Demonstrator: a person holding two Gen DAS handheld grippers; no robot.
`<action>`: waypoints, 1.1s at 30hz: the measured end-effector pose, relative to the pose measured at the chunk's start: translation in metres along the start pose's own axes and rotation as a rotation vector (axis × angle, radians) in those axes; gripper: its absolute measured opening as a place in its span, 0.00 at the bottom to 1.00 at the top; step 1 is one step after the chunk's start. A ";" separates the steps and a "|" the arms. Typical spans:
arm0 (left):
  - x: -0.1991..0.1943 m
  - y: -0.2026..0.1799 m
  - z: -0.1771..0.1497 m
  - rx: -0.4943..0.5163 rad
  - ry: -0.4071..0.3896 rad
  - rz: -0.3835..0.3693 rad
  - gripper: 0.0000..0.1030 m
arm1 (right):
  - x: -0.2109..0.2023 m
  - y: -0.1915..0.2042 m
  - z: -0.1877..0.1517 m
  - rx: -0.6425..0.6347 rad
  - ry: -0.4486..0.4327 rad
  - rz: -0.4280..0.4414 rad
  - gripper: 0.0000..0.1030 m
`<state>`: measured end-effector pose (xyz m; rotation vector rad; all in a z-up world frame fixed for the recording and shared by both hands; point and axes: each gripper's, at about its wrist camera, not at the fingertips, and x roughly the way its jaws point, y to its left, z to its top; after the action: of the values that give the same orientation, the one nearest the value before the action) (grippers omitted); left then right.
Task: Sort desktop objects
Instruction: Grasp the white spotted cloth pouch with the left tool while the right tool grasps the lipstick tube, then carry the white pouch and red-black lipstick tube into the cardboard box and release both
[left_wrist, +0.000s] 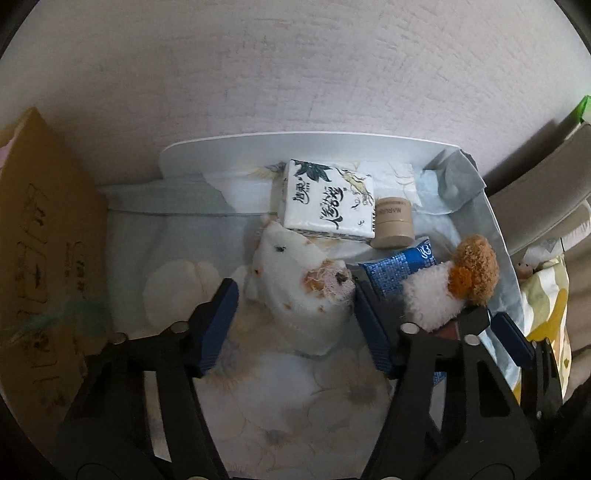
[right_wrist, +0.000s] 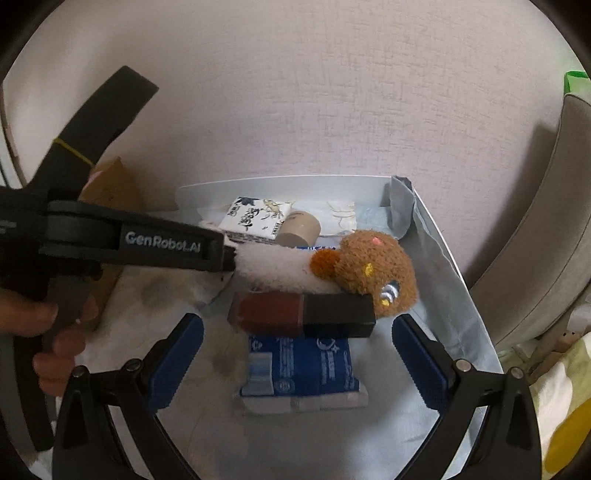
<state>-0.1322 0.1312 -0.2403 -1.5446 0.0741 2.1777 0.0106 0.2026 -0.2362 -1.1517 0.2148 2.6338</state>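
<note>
At the far left of your left wrist view, a cardboard box (left_wrist: 48, 236) runs out of frame, its markings too dim to read. Your left gripper (left_wrist: 295, 325) is spread wide, its jaws standing either side of a white plush toy (left_wrist: 295, 291) without clearly touching it; the toy's lower body is hidden behind its own bulk. Behind it, a tissue pack (left_wrist: 325, 199) lies flat in the white tray (left_wrist: 295, 142), with a tan cylinder (left_wrist: 392, 221) touching its right edge. Further right, a blue packet (left_wrist: 399, 269) is partly covered by a brown-headed plush (left_wrist: 472, 273), whose body is cut off by your right gripper's fingers (left_wrist: 511, 336).

In the right wrist view, your left hand (right_wrist: 44, 332) grips the other tool at the left edge. Your right gripper (right_wrist: 297, 343) is also spread, with nothing between its jaws. Ahead of it a red-and-black block (right_wrist: 303, 314) lies across the blue packet (right_wrist: 299, 365), touching the brown-headed plush (right_wrist: 373, 269). You cannot tell what the block is. A grey chair (right_wrist: 546, 229) is cropped at right.
</note>
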 end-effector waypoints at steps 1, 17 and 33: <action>0.001 -0.001 0.000 0.006 0.002 -0.005 0.48 | 0.003 0.000 0.000 0.001 0.002 -0.008 0.98; -0.032 -0.002 -0.004 0.044 0.013 -0.030 0.31 | -0.014 -0.003 -0.001 0.011 -0.003 -0.020 0.78; -0.144 0.005 -0.017 0.070 -0.027 -0.048 0.31 | -0.086 0.018 0.043 -0.043 -0.033 0.058 0.78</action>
<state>-0.0821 0.0725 -0.1178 -1.4626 0.1024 2.1350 0.0316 0.1803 -0.1434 -1.1304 0.1884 2.7185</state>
